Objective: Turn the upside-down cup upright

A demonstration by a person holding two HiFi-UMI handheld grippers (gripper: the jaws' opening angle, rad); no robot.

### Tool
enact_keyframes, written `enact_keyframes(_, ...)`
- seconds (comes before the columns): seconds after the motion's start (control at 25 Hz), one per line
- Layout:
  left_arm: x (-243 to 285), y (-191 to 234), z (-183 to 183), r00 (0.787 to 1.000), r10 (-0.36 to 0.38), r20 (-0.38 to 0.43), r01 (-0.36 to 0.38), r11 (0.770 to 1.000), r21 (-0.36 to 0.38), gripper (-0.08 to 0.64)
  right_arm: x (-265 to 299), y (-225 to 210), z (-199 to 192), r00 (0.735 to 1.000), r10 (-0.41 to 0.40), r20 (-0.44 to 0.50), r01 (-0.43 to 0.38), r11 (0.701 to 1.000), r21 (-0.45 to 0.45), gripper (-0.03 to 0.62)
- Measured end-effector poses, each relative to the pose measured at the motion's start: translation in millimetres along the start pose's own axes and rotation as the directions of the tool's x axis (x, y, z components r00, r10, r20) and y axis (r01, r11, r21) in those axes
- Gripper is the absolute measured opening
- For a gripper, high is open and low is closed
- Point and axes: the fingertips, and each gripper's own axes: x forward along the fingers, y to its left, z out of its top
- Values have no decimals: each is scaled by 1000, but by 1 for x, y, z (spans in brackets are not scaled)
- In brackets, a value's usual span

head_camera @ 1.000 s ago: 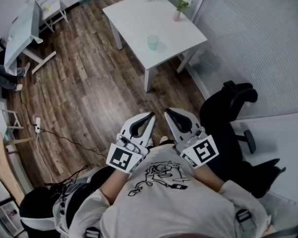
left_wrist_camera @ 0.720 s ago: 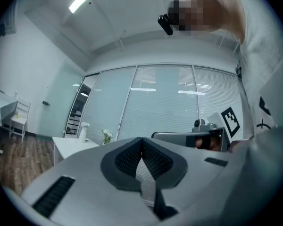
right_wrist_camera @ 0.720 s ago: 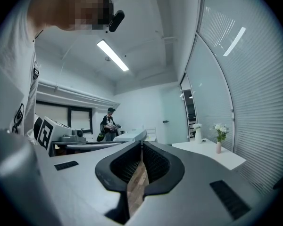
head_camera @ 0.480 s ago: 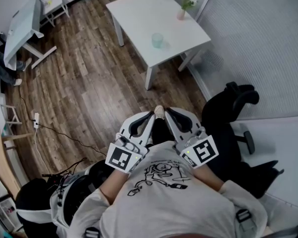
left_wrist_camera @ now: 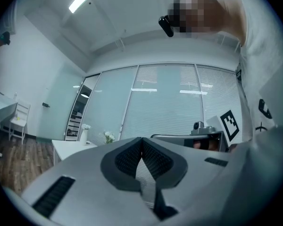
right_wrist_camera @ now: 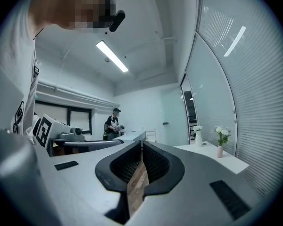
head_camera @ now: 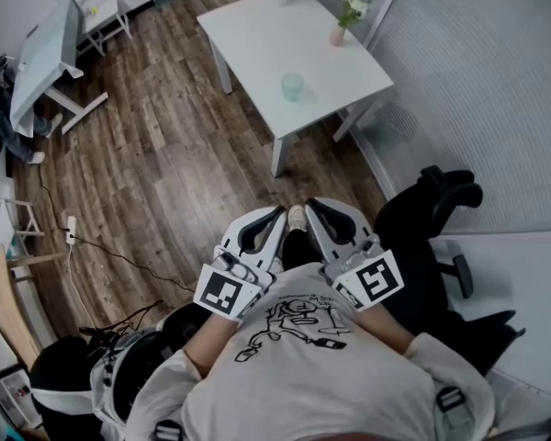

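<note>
Left gripper point(head_camera: 274, 220): tips pressed together, nothing inside. Right gripper point(head_camera: 314, 211): same, empty. Both side by side, close to person's chest. Pale green cup point(head_camera: 292, 86) sits on white table point(head_camera: 248, 26), far from both grippers. Pink vase point(head_camera: 337, 36) near table's far edge.

cup point(head_camera: 292, 86): pale mint green | table point(head_camera: 257, 28): plain white | vase point(head_camera: 336, 36) at table's right edge: pink, white flowers | floor point(head_camera: 165, 154): brown wood planks | left gripper point(head_camera: 277, 217) and right gripper point(head_camera: 312, 206): white, black-and-white square markers | shirt point(head_camera: 294, 379): grey, black line drawing | chair point(head_camera: 422, 237): black
</note>
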Motion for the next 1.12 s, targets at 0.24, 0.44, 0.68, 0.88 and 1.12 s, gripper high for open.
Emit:
enact_keyframes(0.24,40,19,4,1000,-3,-12,3,1000,24,3,19,-41,9,999,-15,28,15,1000,10,40)
enact_keyframes(0.44,79,33,6,1000,1,-20,-1,1000,29,3,34,-80,15,999,-14,31,13,1000,15,40)
enact_keyframes(0.68,128,49,6,999,16,-39,-15,1000,16,3,52,-129,20,1000,-5,19,4,1000,23,40)
enact_keyframes(0.88,165,63,5,998,33,-53,-32,999,11,3,66,-167,22,1000,2,10,-3,999,35,40)
enact_keyframes(1.12,202,74,4,997,49,-54,-48,999,6,3,77,-205,23,1000,13,-2,-13,999,35,40)
